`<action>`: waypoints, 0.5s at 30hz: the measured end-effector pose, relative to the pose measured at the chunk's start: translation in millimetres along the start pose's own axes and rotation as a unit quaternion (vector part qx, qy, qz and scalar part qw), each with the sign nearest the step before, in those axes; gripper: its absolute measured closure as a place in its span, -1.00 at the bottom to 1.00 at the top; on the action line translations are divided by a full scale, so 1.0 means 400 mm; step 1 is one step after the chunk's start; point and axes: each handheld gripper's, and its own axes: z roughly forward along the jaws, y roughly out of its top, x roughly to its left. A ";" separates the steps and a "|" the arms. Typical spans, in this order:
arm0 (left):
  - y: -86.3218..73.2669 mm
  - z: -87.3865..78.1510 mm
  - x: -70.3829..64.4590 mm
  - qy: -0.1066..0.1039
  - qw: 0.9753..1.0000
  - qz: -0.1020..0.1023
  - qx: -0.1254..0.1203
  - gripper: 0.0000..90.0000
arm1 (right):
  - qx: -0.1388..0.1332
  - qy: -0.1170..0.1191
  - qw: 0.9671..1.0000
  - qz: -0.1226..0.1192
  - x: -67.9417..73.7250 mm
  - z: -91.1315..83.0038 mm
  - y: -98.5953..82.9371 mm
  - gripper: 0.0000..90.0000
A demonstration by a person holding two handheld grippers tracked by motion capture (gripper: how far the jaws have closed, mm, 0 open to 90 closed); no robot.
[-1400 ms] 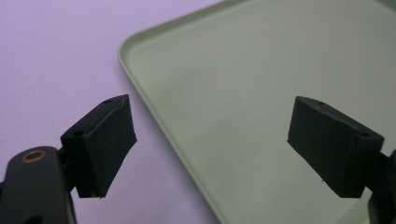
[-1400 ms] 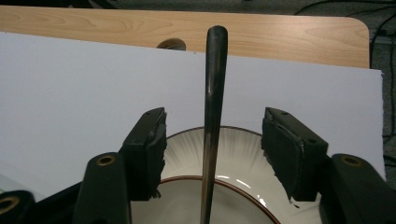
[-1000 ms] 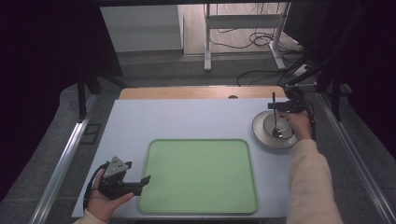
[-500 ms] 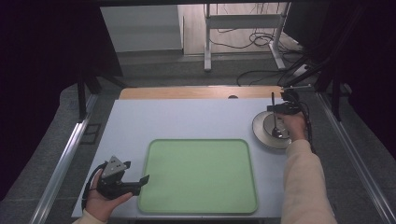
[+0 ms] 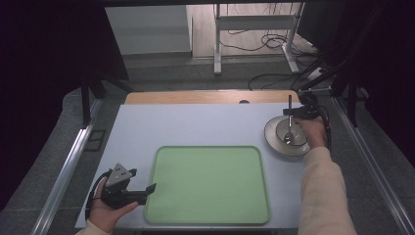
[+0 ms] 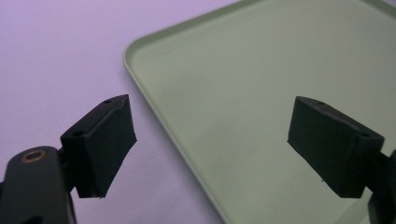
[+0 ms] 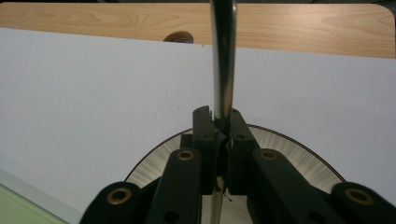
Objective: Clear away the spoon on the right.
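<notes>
High view: green tray (image 5: 208,183) between claws.

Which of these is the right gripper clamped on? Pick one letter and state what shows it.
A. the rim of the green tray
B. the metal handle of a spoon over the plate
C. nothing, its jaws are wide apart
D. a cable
B: in the right gripper view the right gripper is shut on the spoon handle, above the plate.

A metal spoon (image 5: 289,128) stands nearly upright, its bowl down in the round silver-grey plate (image 5: 272,139) near the table's (image 5: 195,125) right edge, its handle pinched.
</notes>
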 end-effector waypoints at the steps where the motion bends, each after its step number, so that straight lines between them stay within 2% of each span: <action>1: 0.000 0.000 0.000 -0.001 1.000 0.000 0.000 -0.67 | -0.003 0.002 1.000 0.000 -0.001 -0.003 0.000 0.96; 10: 0.000 -0.001 0.001 0.000 1.000 -0.001 0.000 -0.67 | -0.007 0.005 1.000 -0.019 0.003 -0.023 0.004 0.97; 15: 0.001 -0.001 0.001 0.000 1.000 0.000 0.000 -0.67 | -0.018 0.003 1.000 -0.019 0.005 -0.051 0.010 0.97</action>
